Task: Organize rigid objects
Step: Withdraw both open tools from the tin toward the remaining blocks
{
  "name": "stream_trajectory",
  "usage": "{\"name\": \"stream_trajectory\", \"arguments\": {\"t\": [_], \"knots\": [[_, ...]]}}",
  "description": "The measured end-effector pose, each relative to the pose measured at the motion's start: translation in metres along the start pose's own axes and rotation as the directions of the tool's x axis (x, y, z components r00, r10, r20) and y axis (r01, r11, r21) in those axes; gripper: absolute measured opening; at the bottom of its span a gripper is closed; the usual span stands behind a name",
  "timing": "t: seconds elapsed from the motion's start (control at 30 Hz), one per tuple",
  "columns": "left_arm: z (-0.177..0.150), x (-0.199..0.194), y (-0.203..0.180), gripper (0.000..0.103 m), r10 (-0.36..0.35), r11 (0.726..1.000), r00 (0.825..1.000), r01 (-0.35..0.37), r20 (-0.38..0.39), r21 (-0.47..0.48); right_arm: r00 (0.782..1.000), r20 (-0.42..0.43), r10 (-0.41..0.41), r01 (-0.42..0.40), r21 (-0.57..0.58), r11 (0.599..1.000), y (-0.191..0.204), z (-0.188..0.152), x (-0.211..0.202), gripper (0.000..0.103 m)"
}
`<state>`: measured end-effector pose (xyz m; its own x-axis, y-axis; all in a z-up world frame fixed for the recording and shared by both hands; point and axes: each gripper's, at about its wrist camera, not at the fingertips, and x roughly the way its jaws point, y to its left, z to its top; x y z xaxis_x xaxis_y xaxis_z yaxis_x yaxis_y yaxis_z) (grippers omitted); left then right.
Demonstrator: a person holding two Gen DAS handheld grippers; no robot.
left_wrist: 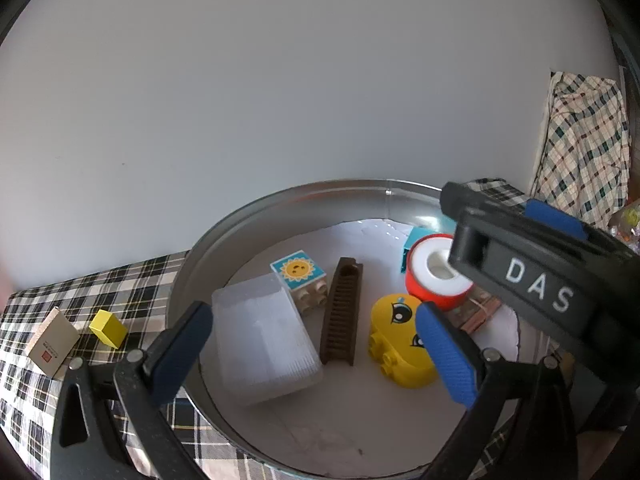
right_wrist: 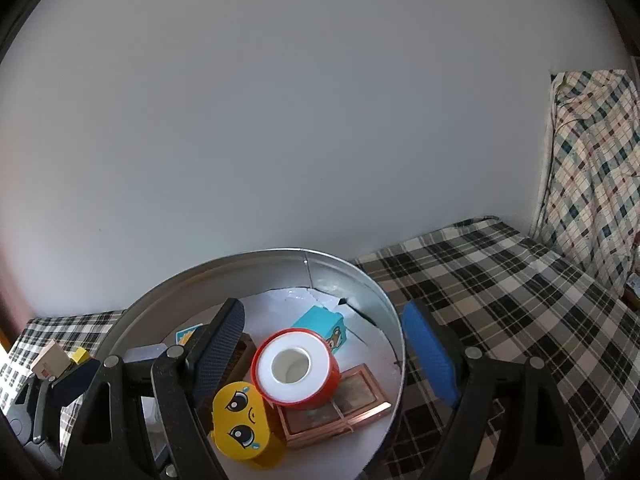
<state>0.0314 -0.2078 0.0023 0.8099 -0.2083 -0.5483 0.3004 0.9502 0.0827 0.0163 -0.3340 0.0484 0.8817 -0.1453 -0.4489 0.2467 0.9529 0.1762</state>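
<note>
Metal forms the round tray (right_wrist: 384, 296) that already holds most items: a red tape roll (right_wrist: 296, 368) resting on a copper-framed tile (right_wrist: 360, 404), a yellow face block (right_wrist: 240, 420), a teal block (right_wrist: 320, 320), a sun block (left_wrist: 298, 270), a brown ladder piece (left_wrist: 340, 316) and a frosted box (left_wrist: 264, 340).

Right tongs (right_wrist: 324, 356) stand wide apart over the tape roll, pads clear of it, holding nothing. Left tongs (left_wrist: 316, 352) are likewise open and empty.

Judged step: a deposit into the tray is complete. Outside, on the checked cloth (left_wrist: 132, 280), remain a small yellow cube (left_wrist: 108, 328) and a beige card box (left_wrist: 54, 340). Next move: take the left tongs to the cube, straddle it squarely, then close.
</note>
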Motion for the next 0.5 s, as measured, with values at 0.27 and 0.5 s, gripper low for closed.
{"name": "stream_trajectory", "arguments": {"t": [0.27,0.5], "knots": [[-0.002,0.0,0.004,0.103,-0.001,1.0,1.0,0.001,-0.002,-0.006,0.999,0.015,-0.032,0.032,0.016,0.999,-0.004,0.0,0.0,0.084],[0.001,-0.015,0.013,0.103,0.066,0.998,0.994,-0.064,0.09,-0.026,0.995,0.081,-0.057,0.058,-0.013,0.998,-0.001,-0.001,-0.007,0.084]]}}
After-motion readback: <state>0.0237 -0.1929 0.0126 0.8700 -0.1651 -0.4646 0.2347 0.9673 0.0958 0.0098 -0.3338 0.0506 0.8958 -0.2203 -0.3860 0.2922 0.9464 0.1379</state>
